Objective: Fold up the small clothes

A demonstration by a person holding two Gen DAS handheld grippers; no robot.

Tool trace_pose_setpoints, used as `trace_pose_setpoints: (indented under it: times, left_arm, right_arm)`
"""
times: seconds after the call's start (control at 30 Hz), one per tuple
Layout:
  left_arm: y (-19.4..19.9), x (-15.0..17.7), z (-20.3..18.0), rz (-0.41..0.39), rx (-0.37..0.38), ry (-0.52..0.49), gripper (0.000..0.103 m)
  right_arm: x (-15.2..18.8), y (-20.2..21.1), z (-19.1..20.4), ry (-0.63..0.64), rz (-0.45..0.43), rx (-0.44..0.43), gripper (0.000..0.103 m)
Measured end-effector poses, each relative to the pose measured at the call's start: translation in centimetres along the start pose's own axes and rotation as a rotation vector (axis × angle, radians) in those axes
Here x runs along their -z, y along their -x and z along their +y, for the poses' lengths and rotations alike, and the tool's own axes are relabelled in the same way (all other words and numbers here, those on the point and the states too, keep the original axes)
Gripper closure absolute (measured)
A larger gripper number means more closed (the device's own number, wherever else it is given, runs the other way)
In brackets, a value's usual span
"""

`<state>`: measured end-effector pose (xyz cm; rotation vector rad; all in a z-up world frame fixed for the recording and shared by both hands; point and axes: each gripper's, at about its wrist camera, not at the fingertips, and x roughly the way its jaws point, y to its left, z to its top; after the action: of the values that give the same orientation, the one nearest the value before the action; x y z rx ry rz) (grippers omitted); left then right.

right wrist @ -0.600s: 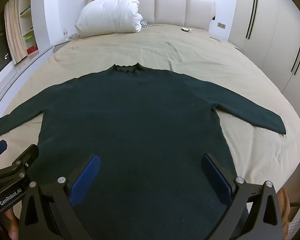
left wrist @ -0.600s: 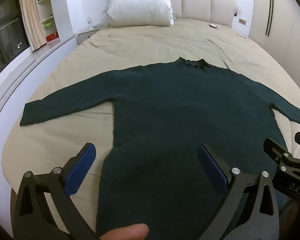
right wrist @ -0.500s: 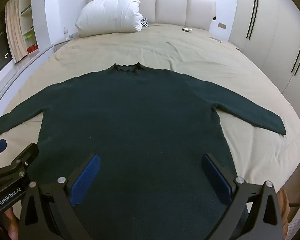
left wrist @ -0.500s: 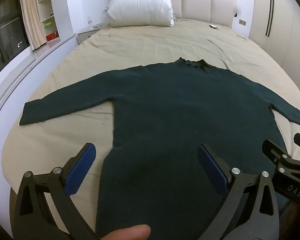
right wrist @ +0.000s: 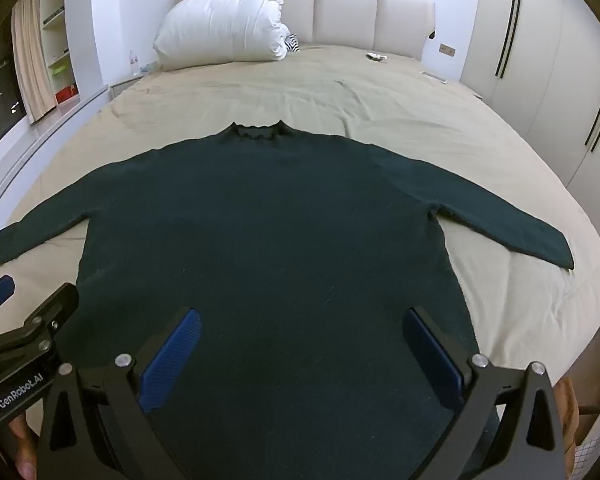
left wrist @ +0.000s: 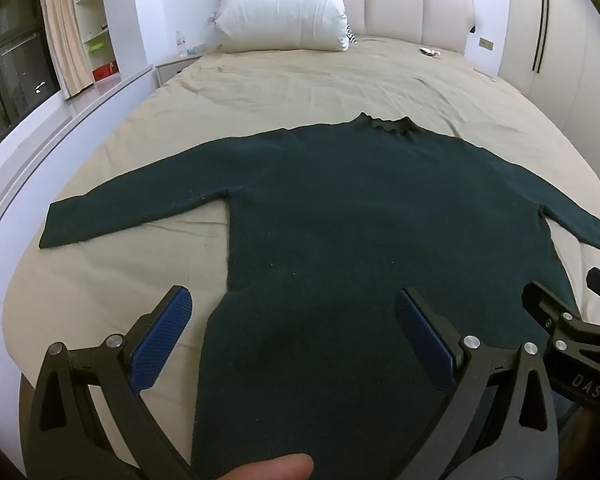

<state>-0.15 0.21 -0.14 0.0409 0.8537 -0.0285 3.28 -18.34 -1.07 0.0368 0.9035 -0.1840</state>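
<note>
Dark green sweater (left wrist: 372, 240) flat on bed (left wrist: 300, 92), collar toward pillow (left wrist: 284, 12), sleeves spread. Left gripper (left wrist: 292, 340) and right gripper (right wrist: 300, 354) above hem, tongs spread, pinching nothing. Folding not begun, seemingly. Next likely: pinch sleeve or side edge, fold inward.

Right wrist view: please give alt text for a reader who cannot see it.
A dark green sweater lies flat, sleeves spread, collar away from the camera, on a bed with a beige sheet. The right gripper hovers over its lower part, jaws wide and empty. A white pillow leans on the headboard.
</note>
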Motion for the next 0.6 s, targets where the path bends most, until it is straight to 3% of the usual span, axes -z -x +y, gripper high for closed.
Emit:
trace_pose_setpoints:
  times: [0.6]
  left_arm:
    - [-0.34,0.01,0.31,0.009,-0.008,0.002,0.000]
  right_arm:
    - [0.42,-0.20,0.49,0.003,0.006,0.004,0.000]
